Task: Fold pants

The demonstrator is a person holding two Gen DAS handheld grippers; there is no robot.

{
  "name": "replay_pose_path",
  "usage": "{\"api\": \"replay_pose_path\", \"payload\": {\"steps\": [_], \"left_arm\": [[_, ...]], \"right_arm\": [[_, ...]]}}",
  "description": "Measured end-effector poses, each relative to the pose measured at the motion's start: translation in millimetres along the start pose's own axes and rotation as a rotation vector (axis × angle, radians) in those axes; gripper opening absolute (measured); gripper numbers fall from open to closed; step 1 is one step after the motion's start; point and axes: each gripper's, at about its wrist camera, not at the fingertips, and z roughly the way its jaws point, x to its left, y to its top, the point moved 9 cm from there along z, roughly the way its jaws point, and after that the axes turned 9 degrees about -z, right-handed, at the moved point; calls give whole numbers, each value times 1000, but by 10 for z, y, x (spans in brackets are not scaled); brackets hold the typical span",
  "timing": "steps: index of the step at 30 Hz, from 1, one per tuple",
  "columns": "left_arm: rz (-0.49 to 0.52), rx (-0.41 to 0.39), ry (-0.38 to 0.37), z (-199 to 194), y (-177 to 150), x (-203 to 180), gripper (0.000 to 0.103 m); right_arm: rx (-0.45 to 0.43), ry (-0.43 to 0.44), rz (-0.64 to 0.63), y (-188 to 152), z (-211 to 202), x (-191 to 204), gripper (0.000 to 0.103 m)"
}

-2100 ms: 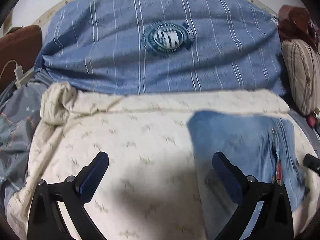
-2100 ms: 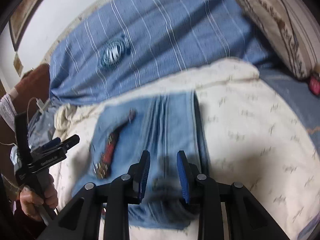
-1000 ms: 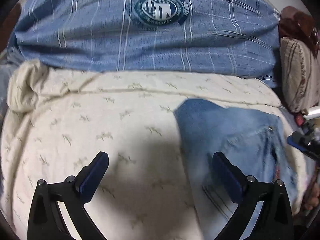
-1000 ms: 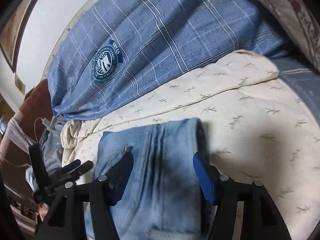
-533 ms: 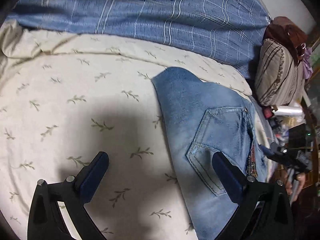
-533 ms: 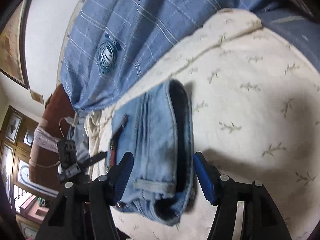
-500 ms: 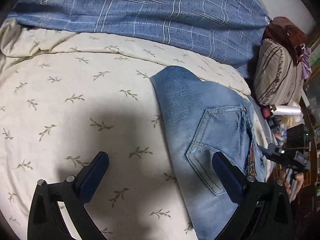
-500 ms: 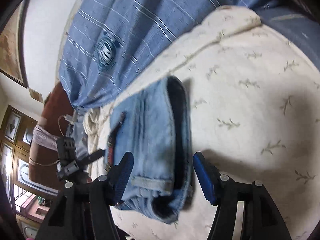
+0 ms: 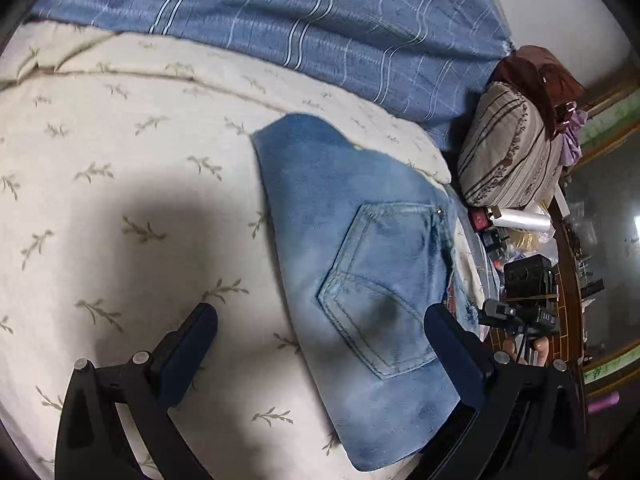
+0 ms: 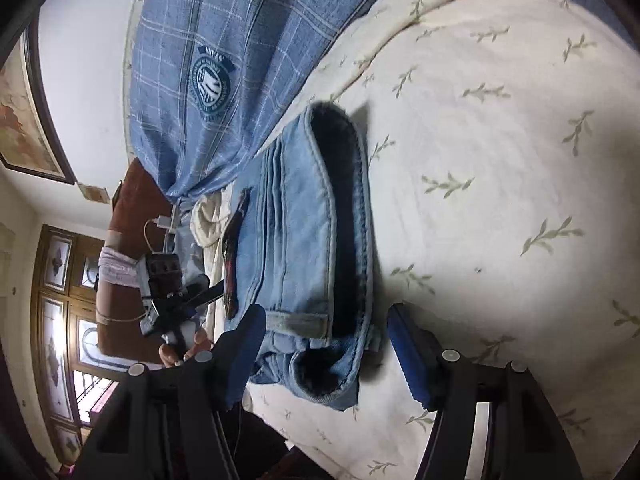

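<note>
The light blue jeans [image 9: 360,264] lie folded into a compact stack on the cream leaf-print bedcover [image 9: 120,184], back pocket up. In the right wrist view the jeans [image 10: 316,232] show their layered folded edge and waistband end. My left gripper [image 9: 320,344] is open and empty, raised above the near end of the jeans. My right gripper [image 10: 324,344] is open and empty, just short of the jeans' waistband end. Each gripper shows small in the other's view, the right one [image 9: 516,312] and the left one [image 10: 180,296].
A blue plaid pillow [image 9: 320,12] with a round crest lies along the head of the bed. A striped beige cushion [image 9: 508,148] sits at the right. Cluttered wooden furniture [image 9: 568,272] stands beside the bed. A brown headboard [image 10: 132,200] and a charging cable [image 10: 160,228] are at the left.
Both grippers have pulled back from the folded jeans and swung outward. The right gripper, nearly closed earlier, has opened wide. The jeans lie still in their folded stack.
</note>
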Motion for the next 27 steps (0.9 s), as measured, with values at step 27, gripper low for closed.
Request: {"api": "replay_pose_path", "payload": {"steps": [27], "left_arm": [[-8, 75, -140, 223, -73, -177, 73]], "right_arm": [[-4, 78, -57, -4, 479, 291, 70]]}}
